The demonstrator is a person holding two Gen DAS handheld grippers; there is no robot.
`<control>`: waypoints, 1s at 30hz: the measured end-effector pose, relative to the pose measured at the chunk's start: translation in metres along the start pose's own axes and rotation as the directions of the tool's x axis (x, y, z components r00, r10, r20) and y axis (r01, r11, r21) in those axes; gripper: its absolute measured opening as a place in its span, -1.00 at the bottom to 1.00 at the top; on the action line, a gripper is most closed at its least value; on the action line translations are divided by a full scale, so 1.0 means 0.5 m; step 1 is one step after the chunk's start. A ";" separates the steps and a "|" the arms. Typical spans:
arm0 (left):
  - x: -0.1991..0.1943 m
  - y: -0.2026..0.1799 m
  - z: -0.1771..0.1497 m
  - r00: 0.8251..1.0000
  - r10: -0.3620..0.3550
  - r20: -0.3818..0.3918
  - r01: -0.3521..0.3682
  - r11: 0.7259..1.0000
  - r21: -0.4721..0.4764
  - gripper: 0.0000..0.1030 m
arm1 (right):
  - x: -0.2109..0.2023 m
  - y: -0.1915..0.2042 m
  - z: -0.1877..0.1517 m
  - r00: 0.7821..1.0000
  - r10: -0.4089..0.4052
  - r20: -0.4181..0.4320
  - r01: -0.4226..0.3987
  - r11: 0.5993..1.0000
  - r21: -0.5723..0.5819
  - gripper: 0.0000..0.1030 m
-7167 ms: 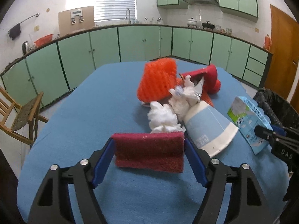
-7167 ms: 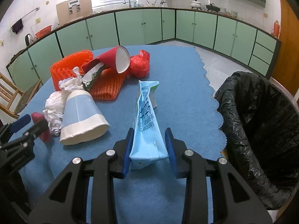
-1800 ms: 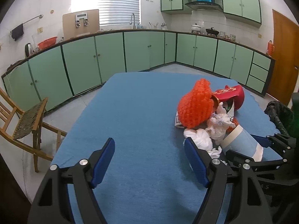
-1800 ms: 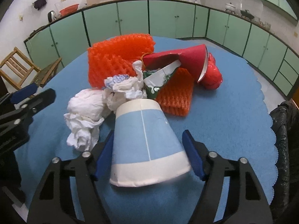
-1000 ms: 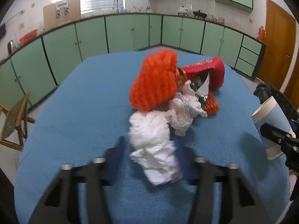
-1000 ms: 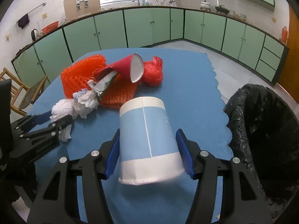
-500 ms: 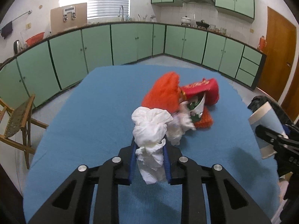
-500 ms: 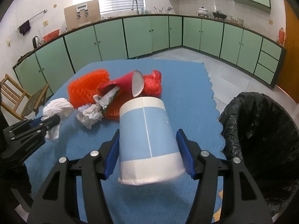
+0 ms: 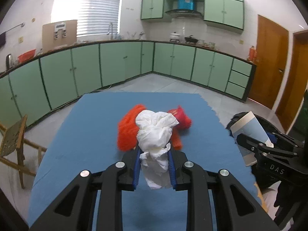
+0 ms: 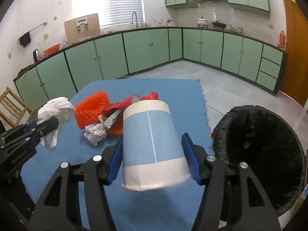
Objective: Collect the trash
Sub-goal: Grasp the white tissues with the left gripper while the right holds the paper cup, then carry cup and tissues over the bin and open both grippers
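Observation:
My left gripper (image 9: 154,165) is shut on a crumpled white tissue (image 9: 155,134) and holds it above the blue table (image 9: 84,138); the tissue also shows in the right wrist view (image 10: 55,111). My right gripper (image 10: 153,157) is shut on a blue and white paper cup (image 10: 150,142), held above the table's right side next to the black-lined trash bin (image 10: 259,144). The cup also shows in the left wrist view (image 9: 250,129). On the table lie an orange foam net (image 10: 90,109), a red paper cup (image 10: 119,105), a red bag (image 10: 152,95) and a small tissue wad (image 10: 95,133).
A wooden chair (image 9: 13,144) stands left of the table. Green cabinets (image 9: 115,63) line the far walls. A wooden door (image 9: 269,61) is at the right. The bin (image 9: 269,123) sits off the table's right edge.
Both grippers have risen with their loads. The left gripper closed on the white tissue and lifted it off the pile. The right gripper carried the cup up, nearer the bin.

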State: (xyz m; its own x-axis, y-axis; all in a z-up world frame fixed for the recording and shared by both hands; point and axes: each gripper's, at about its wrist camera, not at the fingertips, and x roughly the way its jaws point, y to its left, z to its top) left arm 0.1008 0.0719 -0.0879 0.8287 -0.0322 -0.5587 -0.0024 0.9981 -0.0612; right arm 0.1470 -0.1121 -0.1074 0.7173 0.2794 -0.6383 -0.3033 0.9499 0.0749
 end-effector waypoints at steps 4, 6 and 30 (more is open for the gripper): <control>0.006 -0.039 0.014 0.999 -0.039 0.006 0.039 0.999 0.023 -0.53 | -0.027 -0.031 0.007 0.999 -0.030 0.024 0.029 0.999 0.018 0.11; 0.013 -0.065 0.024 0.998 -0.065 0.012 0.064 0.997 0.037 -0.53 | -0.039 -0.052 0.009 0.998 -0.048 0.036 0.047 0.998 0.028 0.11; 0.125 -0.468 0.113 0.928 -0.370 0.039 0.354 0.912 0.208 -0.53 | -0.154 -0.439 -0.035 0.930 -0.361 0.061 0.337 0.909 0.244 0.11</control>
State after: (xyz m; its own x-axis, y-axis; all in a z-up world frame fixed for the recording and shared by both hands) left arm 0.1849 -0.1607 -0.0618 0.7918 -0.3969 -0.4642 0.4077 0.9094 -0.0821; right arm 0.1476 -0.3444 -0.0882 0.8154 -0.0746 -0.5741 0.1190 0.9921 0.0401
